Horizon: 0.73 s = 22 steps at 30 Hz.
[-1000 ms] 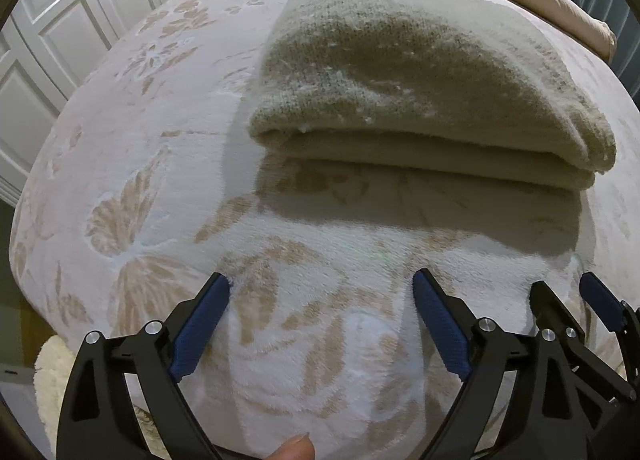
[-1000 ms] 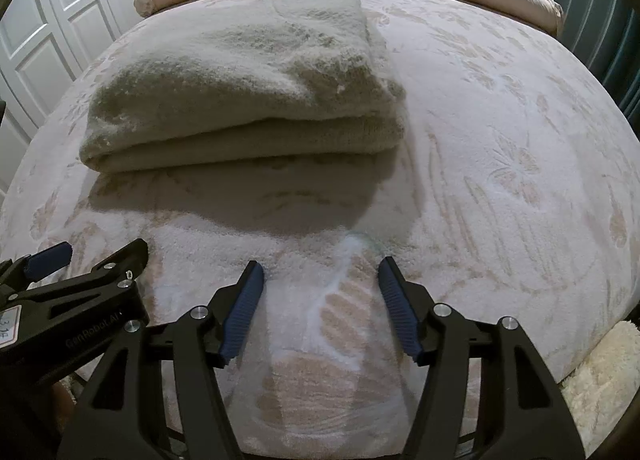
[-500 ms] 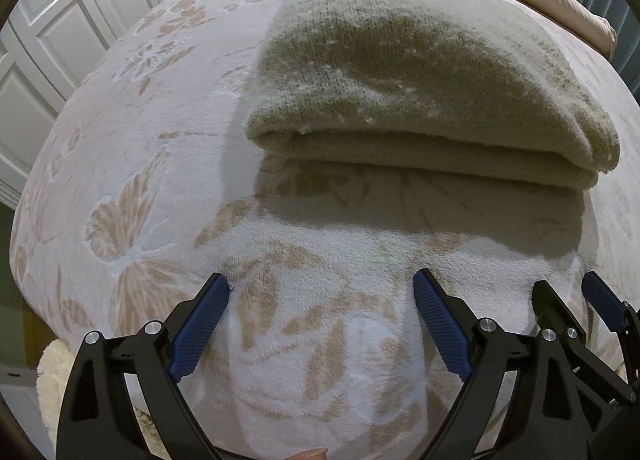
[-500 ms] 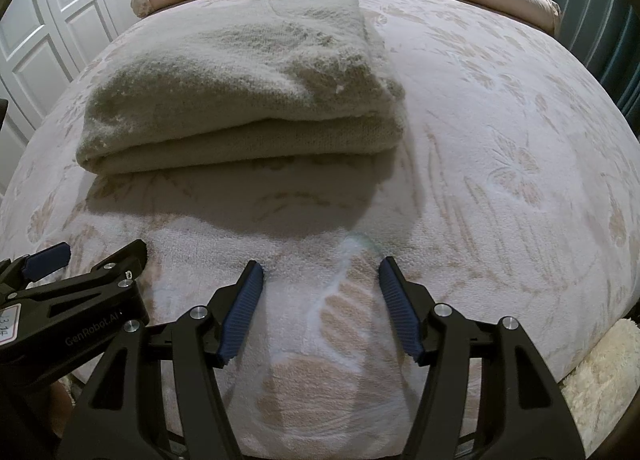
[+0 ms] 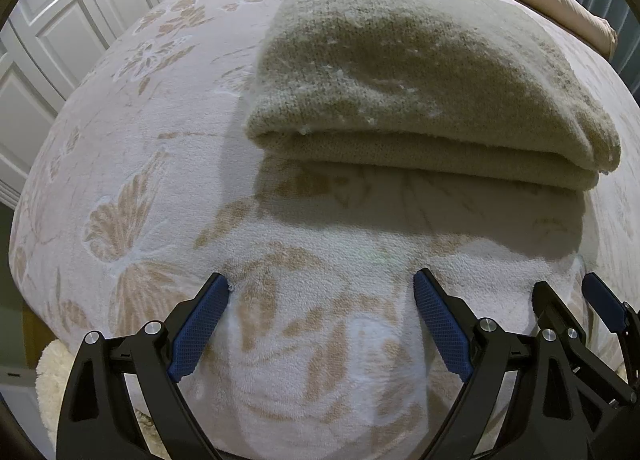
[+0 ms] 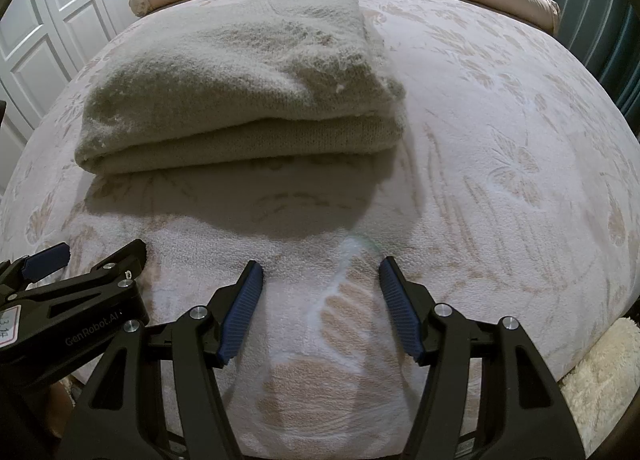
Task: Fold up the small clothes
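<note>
step: check the fold, judged done | sweater point(image 5: 420, 100): folded, at 12 o'clock on bedspread point(image 5: 140, 148), apart from both tools | left gripper point(image 5: 320, 332): wide, empty | right gripper point(image 6: 320, 308): part-open, empty | advice: I'd press the fold flat, not regrip

We note the folded sweater point(image 5: 420, 72) as fuzzy matt knit wool, pilled. Bed blanket point(image 5: 132, 164): plush fleece with embossed butterfly pattern. Left gripper point(image 5: 322, 324) and right gripper point(image 6: 322, 304): matt black plastic, ribbed blue rubbery pads, shiny metal screws.
</note>
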Motion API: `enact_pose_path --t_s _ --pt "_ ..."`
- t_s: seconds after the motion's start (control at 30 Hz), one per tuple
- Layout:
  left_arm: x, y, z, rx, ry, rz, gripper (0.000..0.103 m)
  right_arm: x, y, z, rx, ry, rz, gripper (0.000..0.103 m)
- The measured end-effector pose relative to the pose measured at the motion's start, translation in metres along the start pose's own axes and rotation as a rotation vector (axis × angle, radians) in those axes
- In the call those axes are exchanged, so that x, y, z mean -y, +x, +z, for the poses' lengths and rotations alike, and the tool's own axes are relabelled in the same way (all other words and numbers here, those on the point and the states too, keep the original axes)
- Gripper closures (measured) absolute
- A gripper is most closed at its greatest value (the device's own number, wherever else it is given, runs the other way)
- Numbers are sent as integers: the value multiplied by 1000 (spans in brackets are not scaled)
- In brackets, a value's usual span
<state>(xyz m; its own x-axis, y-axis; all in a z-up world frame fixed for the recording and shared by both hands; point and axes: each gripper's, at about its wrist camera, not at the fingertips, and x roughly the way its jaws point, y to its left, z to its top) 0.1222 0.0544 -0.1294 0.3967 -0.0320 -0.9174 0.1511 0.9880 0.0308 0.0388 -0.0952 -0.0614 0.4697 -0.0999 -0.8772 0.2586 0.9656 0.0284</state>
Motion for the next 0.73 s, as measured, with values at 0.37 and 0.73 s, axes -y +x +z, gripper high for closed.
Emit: enact_pose_path --t_s 0.37,0.73 --pt "1 -1 -1 7 2 3 12 1 -1 -1 0 6 -8 44" --pt "2 -1 -1 -3 4 18 12 0 -2 -1 0 7 -10 44"
